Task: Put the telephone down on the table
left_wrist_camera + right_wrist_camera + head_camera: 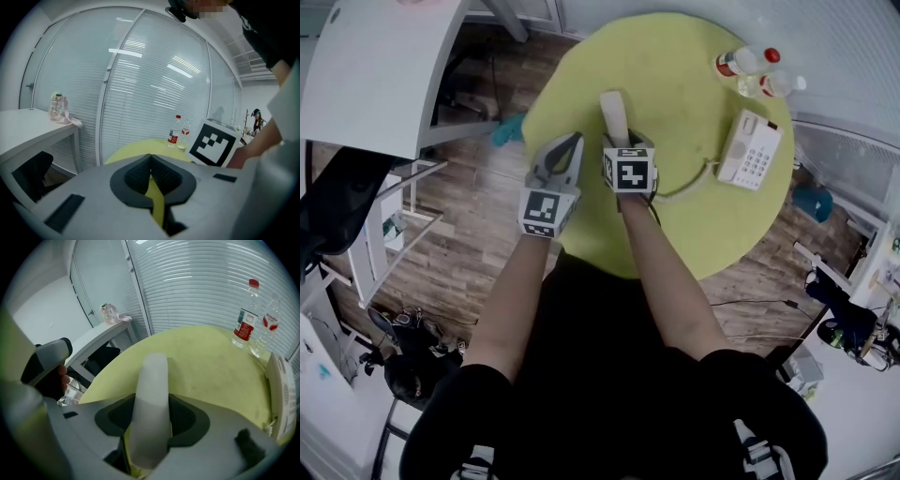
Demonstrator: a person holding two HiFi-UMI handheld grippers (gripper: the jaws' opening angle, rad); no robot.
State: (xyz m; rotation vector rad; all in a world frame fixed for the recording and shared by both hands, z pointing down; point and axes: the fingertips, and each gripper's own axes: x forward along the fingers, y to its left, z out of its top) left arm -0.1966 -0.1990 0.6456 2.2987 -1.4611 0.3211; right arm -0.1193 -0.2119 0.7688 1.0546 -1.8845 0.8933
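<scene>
A white telephone handset (614, 114) stands upright between the jaws of my right gripper (624, 146), which is shut on it over the middle of the round yellow-green table (675, 56). In the right gripper view the handset (151, 399) fills the gap between the jaws. A coiled cord (686, 186) runs from it to the white telephone base (750, 150), which lies on the table to the right. My left gripper (568, 142) hovers just left of the handset at the table's left edge, shut and empty (150, 157).
Two clear bottles (748, 62) (781, 84) stand at the table's far right, behind the base. A white desk (375, 66) is on the left, with a teal object (508, 129) by the table's edge. Blinds and glass walls lie beyond the table.
</scene>
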